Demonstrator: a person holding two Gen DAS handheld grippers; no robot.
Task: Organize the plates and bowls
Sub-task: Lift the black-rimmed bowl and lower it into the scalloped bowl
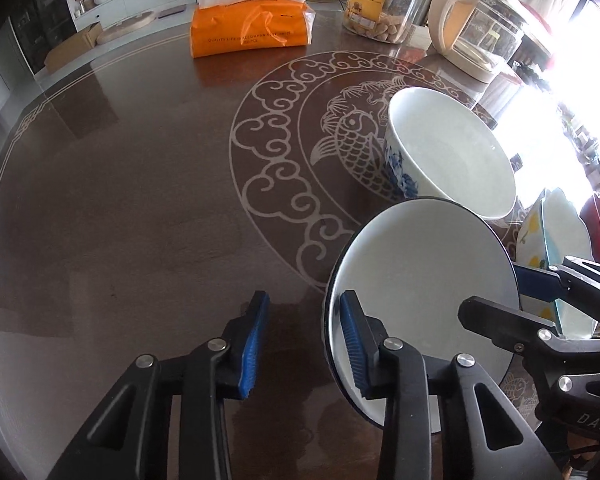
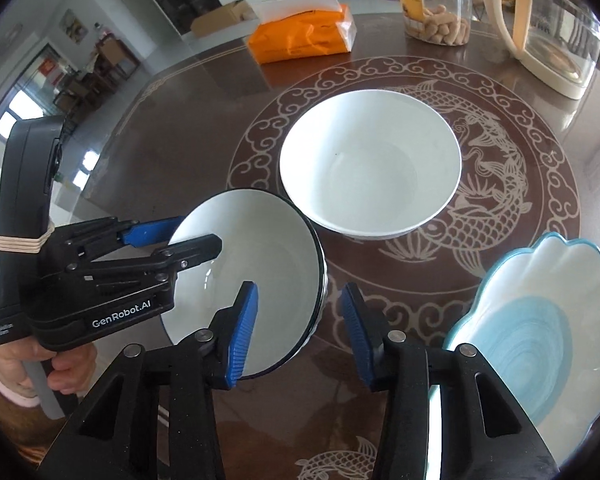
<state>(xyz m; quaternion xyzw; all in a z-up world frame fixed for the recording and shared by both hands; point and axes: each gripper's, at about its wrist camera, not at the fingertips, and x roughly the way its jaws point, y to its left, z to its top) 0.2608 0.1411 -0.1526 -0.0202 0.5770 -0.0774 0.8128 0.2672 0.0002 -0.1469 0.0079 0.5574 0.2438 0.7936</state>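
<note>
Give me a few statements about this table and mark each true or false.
1. The large white bowl stands upright and empty. True.
2. The tissue pack is blue. False: it is orange.
3. The right gripper has its fingers apart. True.
4. The scalloped plate sits inside the large white bowl. False: it lies apart from it, off to one side.
5. The black-rimmed bowl is upside down. False: its opening faces up.
</note>
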